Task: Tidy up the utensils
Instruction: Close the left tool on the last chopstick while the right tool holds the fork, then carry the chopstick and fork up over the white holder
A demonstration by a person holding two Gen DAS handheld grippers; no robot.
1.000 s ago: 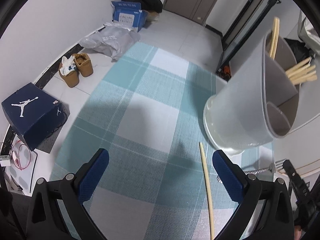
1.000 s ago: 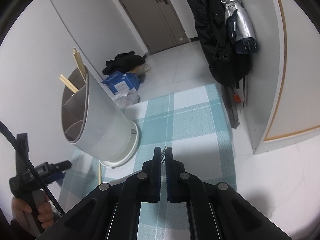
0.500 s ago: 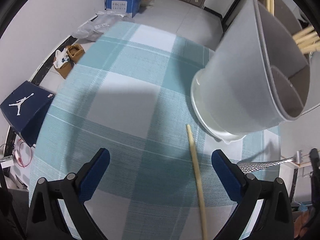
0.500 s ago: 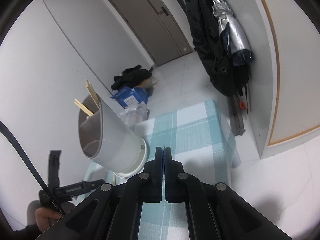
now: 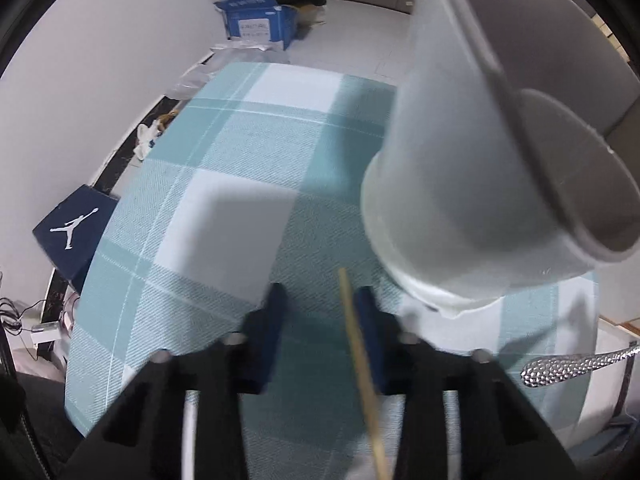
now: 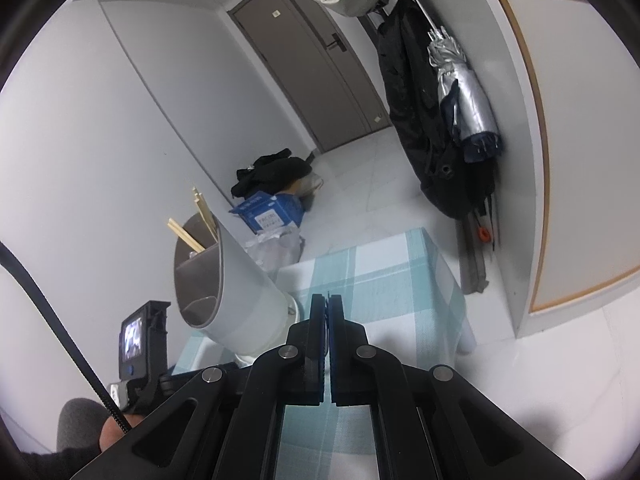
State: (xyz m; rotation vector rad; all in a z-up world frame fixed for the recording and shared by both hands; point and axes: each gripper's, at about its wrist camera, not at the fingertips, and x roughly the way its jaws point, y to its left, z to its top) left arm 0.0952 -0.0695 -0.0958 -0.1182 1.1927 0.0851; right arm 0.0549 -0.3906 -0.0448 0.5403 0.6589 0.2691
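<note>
A grey divided utensil holder (image 5: 492, 176) stands on the teal checked tablecloth (image 5: 224, 168); it also shows in the right wrist view (image 6: 224, 296), with wooden chopsticks (image 6: 192, 228) in its far compartment. A single wooden chopstick (image 5: 360, 356) lies on the cloth between the fingers of my left gripper (image 5: 322, 312), close to the right pad; the jaws are partly closed around it with a gap still showing. My right gripper (image 6: 329, 312) is shut on a metal utensil whose thin edge shows between the pads; its hammered handle (image 5: 576, 364) shows in the left wrist view.
The table's far edge drops to a floor with a blue cardboard box (image 5: 260, 20), black clothes, plastic bags and a dark shoe box (image 5: 76, 228). Coats and an umbrella (image 6: 464, 100) hang on the wall at the right. A brown door (image 6: 316, 64) stands behind.
My left gripper has moved down to the cloth and its jaws have narrowed around the lone chopstick. My right gripper has lifted up and back, still shut.
</note>
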